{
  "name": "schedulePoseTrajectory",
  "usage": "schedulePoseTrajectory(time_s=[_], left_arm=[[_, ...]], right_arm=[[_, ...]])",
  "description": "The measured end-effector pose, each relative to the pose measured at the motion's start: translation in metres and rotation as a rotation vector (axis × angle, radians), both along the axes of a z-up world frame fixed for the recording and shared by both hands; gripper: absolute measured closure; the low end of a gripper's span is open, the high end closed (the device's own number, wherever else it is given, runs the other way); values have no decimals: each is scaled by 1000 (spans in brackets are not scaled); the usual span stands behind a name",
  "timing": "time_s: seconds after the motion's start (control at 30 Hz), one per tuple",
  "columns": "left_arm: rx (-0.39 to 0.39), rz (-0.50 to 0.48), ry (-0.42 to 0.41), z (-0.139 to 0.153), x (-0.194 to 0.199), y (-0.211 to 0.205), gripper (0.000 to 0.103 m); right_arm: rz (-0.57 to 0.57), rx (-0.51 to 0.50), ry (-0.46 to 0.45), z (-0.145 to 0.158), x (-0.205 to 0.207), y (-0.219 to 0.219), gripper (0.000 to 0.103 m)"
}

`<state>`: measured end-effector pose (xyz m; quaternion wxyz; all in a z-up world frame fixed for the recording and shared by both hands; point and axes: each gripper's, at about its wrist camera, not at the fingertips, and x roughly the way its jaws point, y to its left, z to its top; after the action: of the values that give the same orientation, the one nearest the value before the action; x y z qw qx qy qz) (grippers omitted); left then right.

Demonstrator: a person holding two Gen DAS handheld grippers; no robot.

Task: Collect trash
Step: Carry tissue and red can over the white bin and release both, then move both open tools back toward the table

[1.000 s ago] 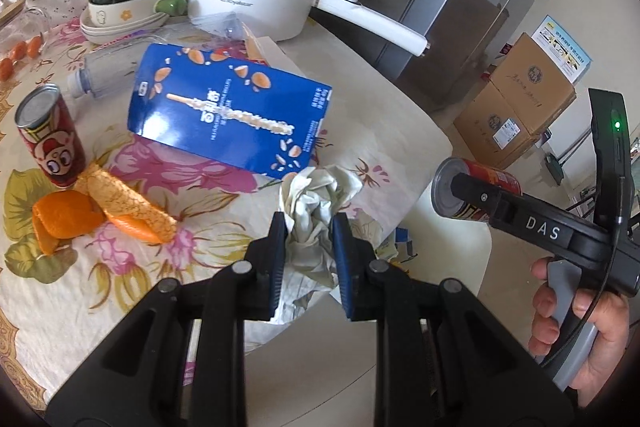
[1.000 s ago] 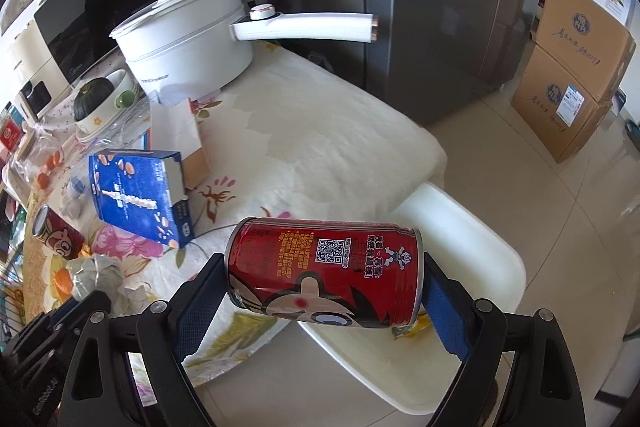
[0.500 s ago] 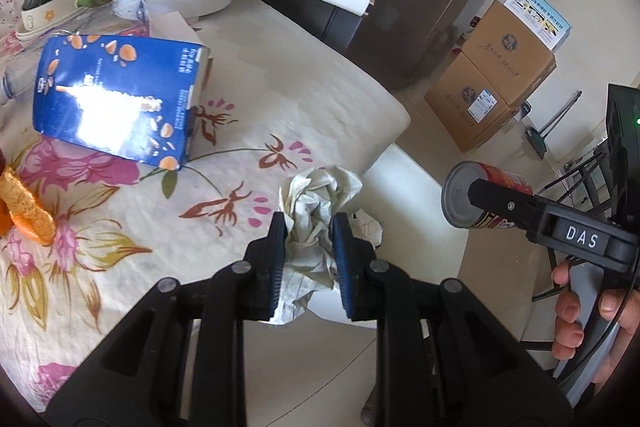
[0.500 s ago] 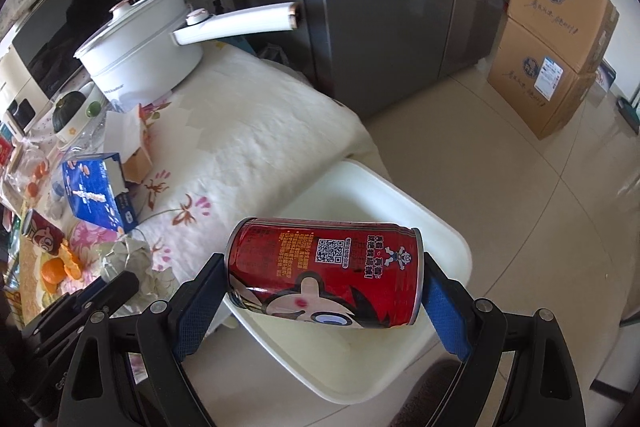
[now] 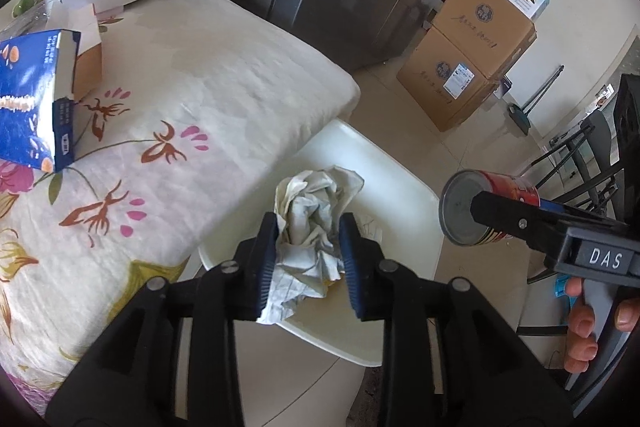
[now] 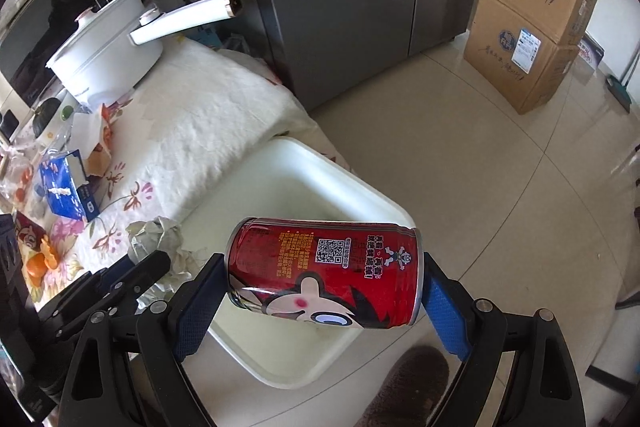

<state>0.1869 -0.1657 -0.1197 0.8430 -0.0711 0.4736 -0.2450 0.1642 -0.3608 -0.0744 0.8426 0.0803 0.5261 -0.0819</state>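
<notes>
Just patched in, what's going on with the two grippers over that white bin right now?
A person is clearing trash off the floral-cloth table into a white bin beside it. The left gripper has a crumpled paper wad between its fingers above the bin, and its jaws have just been opening, so the wad looks about to drop. The right gripper grips a red can end to end, also over the bin.
</notes>
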Motion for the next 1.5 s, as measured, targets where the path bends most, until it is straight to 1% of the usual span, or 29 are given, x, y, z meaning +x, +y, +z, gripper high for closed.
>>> schedulePoseTrajectory(time_s=[0.03,0.1,0.13,0.23,0.43,0.8,0.93,1.1,1.2,1.5], left_arm=[[8,5,2,0,1,-2,39],[51,44,-21,2,1,-1,23],[63,51,-31,3,1,0,23],[80,56,-27,4,2,2,23],[85,79,-13,6,3,9,22],[102,121,-16,13,2,31,21],[109,133,-11,15,2,38,21],[107,150,-12,19,-1,49,21],[107,160,-18,23,-2,56,21],[126,211,-28,35,-7,93,21]], right_arm=[[-1,0,2,-1,0,-2,11],[-5,-1,5,-2,-1,-6,11],[-7,-2,8,-2,-1,-8,11],[-13,-4,12,-3,-1,-12,11],[-14,10,29,-8,0,-13,11],[4,14,70,-17,6,-5,10],[35,39,62,-15,9,0,9],[68,-26,45,-9,10,13,7],[87,-35,47,-8,11,20,7],[102,-4,34,-4,15,42,7]])
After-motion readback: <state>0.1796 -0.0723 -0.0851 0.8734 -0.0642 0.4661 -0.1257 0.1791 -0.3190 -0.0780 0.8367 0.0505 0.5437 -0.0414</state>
